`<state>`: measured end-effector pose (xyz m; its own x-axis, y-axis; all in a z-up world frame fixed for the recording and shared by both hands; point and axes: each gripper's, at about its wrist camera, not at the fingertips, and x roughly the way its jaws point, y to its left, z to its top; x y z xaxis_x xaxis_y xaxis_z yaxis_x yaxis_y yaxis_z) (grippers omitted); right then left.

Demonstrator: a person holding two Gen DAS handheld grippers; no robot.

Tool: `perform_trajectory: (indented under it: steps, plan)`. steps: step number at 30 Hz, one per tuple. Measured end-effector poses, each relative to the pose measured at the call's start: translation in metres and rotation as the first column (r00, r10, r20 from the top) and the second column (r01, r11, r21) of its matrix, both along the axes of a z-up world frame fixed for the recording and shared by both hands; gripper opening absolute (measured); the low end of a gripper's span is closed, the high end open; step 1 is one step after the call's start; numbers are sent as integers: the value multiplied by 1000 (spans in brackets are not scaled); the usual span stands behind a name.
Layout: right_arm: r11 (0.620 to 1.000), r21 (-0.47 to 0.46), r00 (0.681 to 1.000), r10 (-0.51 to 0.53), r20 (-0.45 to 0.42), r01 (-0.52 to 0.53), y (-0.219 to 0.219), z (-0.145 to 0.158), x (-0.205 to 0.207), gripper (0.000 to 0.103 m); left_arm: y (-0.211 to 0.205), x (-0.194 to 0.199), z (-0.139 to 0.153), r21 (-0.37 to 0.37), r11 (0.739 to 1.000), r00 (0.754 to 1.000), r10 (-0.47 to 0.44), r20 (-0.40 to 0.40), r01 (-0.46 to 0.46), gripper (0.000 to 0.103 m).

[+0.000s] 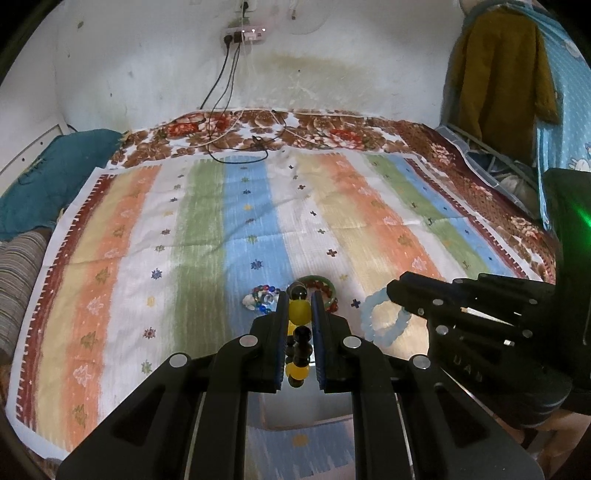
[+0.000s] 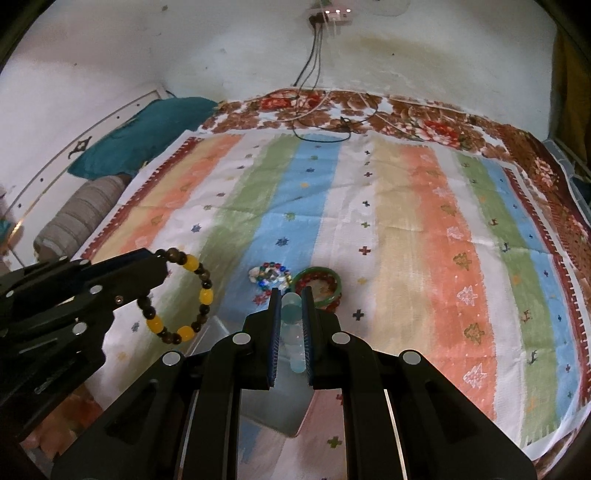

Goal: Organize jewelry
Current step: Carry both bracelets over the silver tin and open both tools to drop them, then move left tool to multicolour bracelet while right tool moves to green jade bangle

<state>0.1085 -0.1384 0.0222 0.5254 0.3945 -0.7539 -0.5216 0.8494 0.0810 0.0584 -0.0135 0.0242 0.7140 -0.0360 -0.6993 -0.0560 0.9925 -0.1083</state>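
My left gripper is shut on a yellow and dark bead bracelet and holds it above the striped cloth; it also shows in the right wrist view, hanging from the left gripper. My right gripper is shut on a pale blue bead bracelet, which also shows in the left wrist view hanging from the right gripper. A multicoloured bead bracelet and a green bangle with red beads lie on the cloth just beyond both grippers.
A clear box sits on the striped cloth below my grippers. Cables lie at the far edge under a wall socket. A teal pillow is at the left, and clothes hang at the right.
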Motion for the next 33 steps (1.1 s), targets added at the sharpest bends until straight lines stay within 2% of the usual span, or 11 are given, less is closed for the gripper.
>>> perform_trajectory:
  steps: [9,10,12,13,17,20,24,31,33]
  plan:
    - [999,21,998,47,-48,-46,1,-8,-17,12,-4,-13,-8,-7,1000,1000,-2,-22,2,12]
    - [999,19,997,48,-54,-47,1,-10,-17,13,-3,-13,-8,-15,1000,1000,5,-22,-5,20]
    - [999,6,998,31,-52,-31,0,-11,-15,37,3,-12,-8,-19,999,999,29,-24,-29,35]
    - [1000,5,999,22,-44,-22,-1,-11,-15,50,7,-11,-8,-16,999,999,48,-25,-48,35]
    - [1000,-2,999,-25,-32,25,-8,-10,-6,51,23,-6,-11,-32,994,994,102,-40,-103,39]
    - [999,-2,997,-46,-57,46,-12,-14,2,51,31,-2,-13,-49,991,991,125,-51,-127,45]
    - [998,-3,995,-61,-80,61,-13,-18,11,56,35,7,-16,-32,990,989,137,-64,-139,56]
    - [997,-18,992,-83,-96,82,-15,-22,25,60,42,25,-26,-28,988,983,149,-103,-152,58]
    - [996,-25,991,-87,-98,85,-15,-23,29,62,44,29,-26,-23,987,982,155,-104,-159,62]
